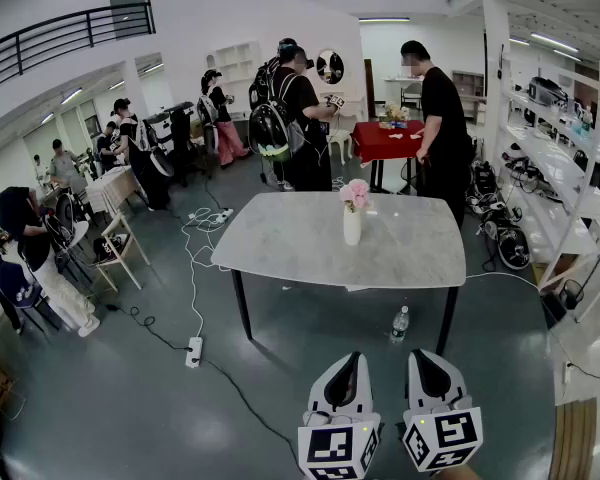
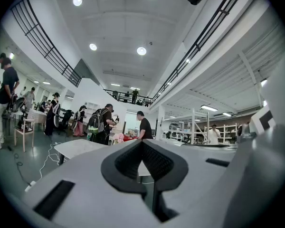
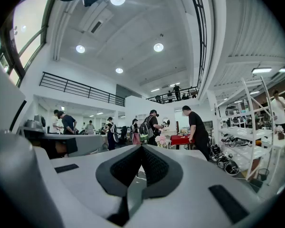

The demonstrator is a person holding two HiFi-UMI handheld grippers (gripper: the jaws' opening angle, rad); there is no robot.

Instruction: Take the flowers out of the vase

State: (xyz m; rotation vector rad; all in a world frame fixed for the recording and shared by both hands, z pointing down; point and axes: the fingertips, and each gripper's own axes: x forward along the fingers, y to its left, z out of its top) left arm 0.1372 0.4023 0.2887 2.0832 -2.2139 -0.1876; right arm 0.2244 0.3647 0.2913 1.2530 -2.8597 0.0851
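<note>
A white vase (image 1: 352, 225) with pink flowers (image 1: 356, 193) stands upright near the far middle of a grey marble-look table (image 1: 280, 243). Both grippers hang side by side low in the head view, well short of the table. My left gripper (image 1: 346, 370) is shut with nothing in it, and my right gripper (image 1: 429, 364) is shut and empty too. In the left gripper view the shut jaws of the left gripper (image 2: 142, 144) point level toward the table (image 2: 78, 148) and the flowers (image 2: 118, 137). The right gripper (image 3: 141, 148) points at the flowers (image 3: 160, 139) as well.
A water bottle (image 1: 400, 323) stands on the floor under the table's near edge. A white cable and power strip (image 1: 194, 351) run along the floor at left. Several people stand behind the table by a red table (image 1: 385, 140). Shelving (image 1: 570, 168) lines the right side.
</note>
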